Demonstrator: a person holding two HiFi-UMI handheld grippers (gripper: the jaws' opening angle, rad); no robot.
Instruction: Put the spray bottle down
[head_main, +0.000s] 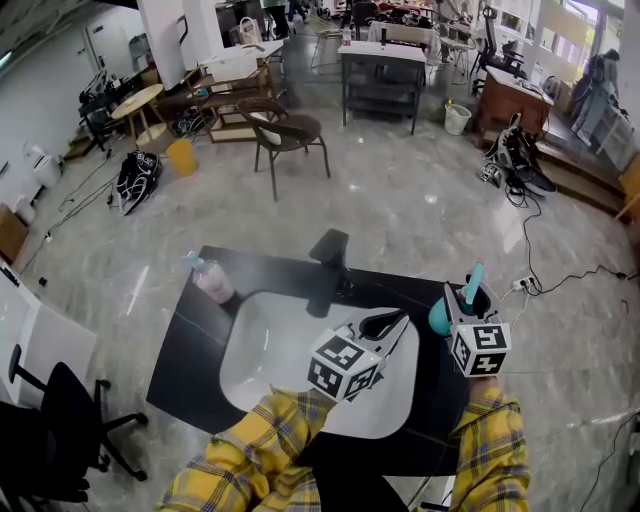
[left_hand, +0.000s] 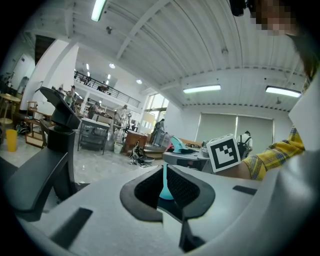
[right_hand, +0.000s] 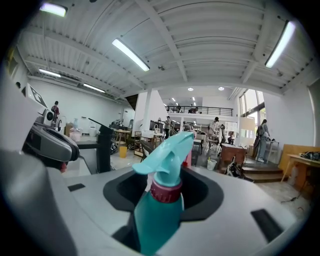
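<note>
A teal spray bottle (head_main: 441, 317) with a dark red collar stands upright on the right part of the black counter (head_main: 190, 345). My right gripper (head_main: 464, 302) is around it. In the right gripper view the spray bottle (right_hand: 159, 212) rises between the jaws, with a dark gap beside its neck, so the right gripper (right_hand: 162, 192) is open around it. My left gripper (head_main: 388, 322) hovers over the white sink (head_main: 262, 345), shut and empty. In the left gripper view the left gripper (left_hand: 164, 189) leaves only a thin slit, through which the spray bottle (left_hand: 164, 185) shows.
A black faucet (head_main: 326, 270) stands at the sink's far rim. A pink bottle (head_main: 213, 281) sits on the counter's far left corner. A black office chair (head_main: 55, 425) is left of the counter, and a brown chair (head_main: 285, 130) stands farther off on the floor.
</note>
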